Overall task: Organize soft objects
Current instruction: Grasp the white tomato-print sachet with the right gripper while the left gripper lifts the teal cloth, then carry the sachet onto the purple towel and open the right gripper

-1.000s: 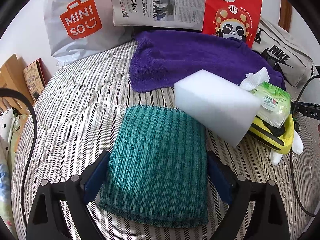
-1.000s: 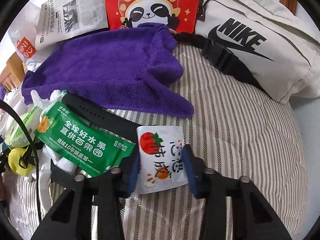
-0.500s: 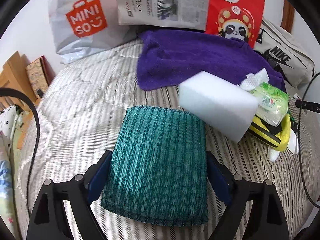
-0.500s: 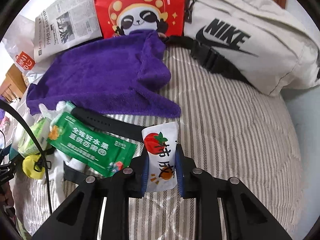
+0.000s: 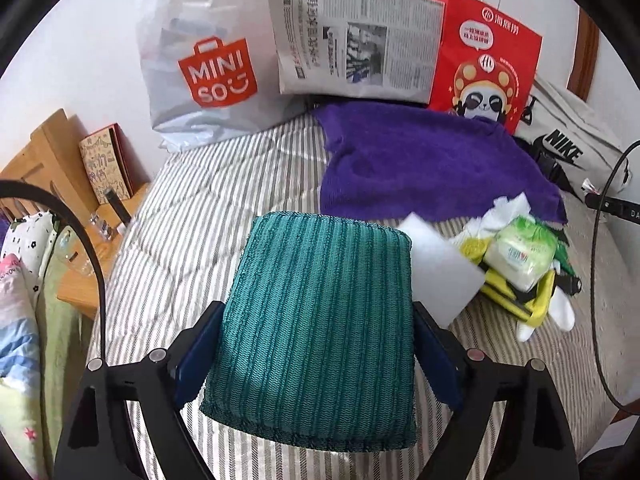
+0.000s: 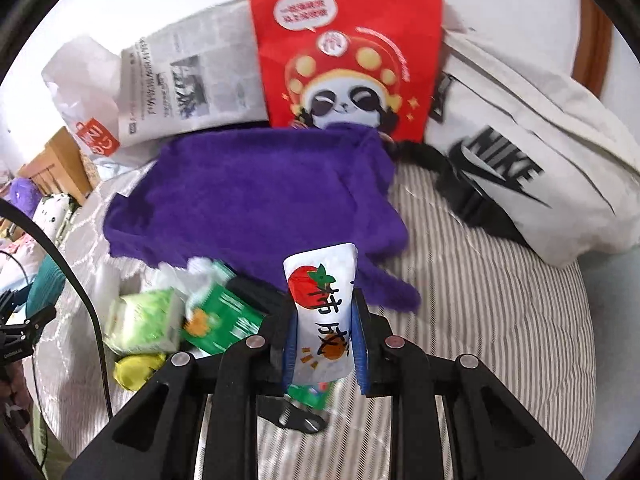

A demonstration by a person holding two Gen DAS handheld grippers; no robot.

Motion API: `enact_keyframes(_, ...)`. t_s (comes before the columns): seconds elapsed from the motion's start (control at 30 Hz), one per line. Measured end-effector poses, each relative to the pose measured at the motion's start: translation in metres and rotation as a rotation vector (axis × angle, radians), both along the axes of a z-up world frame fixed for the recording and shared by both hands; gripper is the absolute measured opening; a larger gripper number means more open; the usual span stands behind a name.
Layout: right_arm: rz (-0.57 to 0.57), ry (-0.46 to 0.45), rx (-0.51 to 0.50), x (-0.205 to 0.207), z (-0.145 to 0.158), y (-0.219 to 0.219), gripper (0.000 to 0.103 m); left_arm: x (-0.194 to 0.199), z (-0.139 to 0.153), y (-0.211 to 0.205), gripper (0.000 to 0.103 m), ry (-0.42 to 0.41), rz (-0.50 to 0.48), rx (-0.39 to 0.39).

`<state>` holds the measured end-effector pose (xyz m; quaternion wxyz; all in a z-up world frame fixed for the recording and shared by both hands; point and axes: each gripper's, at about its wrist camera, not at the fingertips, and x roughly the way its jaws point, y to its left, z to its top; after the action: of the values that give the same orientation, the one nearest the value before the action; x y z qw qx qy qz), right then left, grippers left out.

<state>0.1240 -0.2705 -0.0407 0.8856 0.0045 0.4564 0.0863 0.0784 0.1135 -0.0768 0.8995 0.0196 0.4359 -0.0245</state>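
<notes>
- Since a second ago you have lifted both things clear of the bed: the teal knitted pad (image 5: 316, 332) now hangs above the striped bedcover (image 5: 208, 208), and the white sachet (image 6: 322, 316) has come up off the bedcover as well
- Your left gripper (image 5: 316, 360) has its fingers (image 5: 200, 356) spread wide and pressed on the two sides of the teal knitted pad, so it is gripping it
- Your right gripper (image 6: 324, 344) has just been closing its fingers (image 6: 290, 344) on the white sachet, which now stands upright and squeezed narrow between them
- Just behind the pad's right edge lies the white foam block (image 5: 444, 272), partly hidden by the pad
- Beside the block sits a heap with a green tissue pack (image 5: 520, 256) on top of a yellow plush toy (image 5: 520, 304)
- In the right wrist view a green packet (image 6: 224, 320) lies just left of the sachet, blurred
- The purple towel (image 5: 420, 168) is spread farther back on the bed
- Along the wall stand a MINISO bag (image 5: 208, 68), a newspaper (image 5: 356, 44), a red panda bag (image 5: 484, 60) and a Nike bag (image 6: 516, 152)
</notes>
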Motion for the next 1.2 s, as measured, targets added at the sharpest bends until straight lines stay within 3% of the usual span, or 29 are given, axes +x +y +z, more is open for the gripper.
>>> enact_keyframes(0.27,0.013,-0.056,-0.009,0.029,0.019,0.020,0.023,0.036,0.021,-0.023,0.088,-0.036,-0.075,0.010)
enact_keyframes(0.6,0.010,-0.042,-0.017,0.086,0.007,0.030,0.023,0.090,0.026,-0.040,0.088,-0.041,-0.109,-0.021)
enact_keyframes(0.83,-0.019,0.002,-0.036,0.149,-0.018,0.039,0.024,0.102,0.019,-0.036,0.088,-0.025,-0.095,-0.035)
enact_keyframes(1.2,-0.054,0.161,-0.088,0.218,-0.072,0.048,0.024,0.112,0.021,-0.015,0.089,-0.026,-0.086,-0.081)
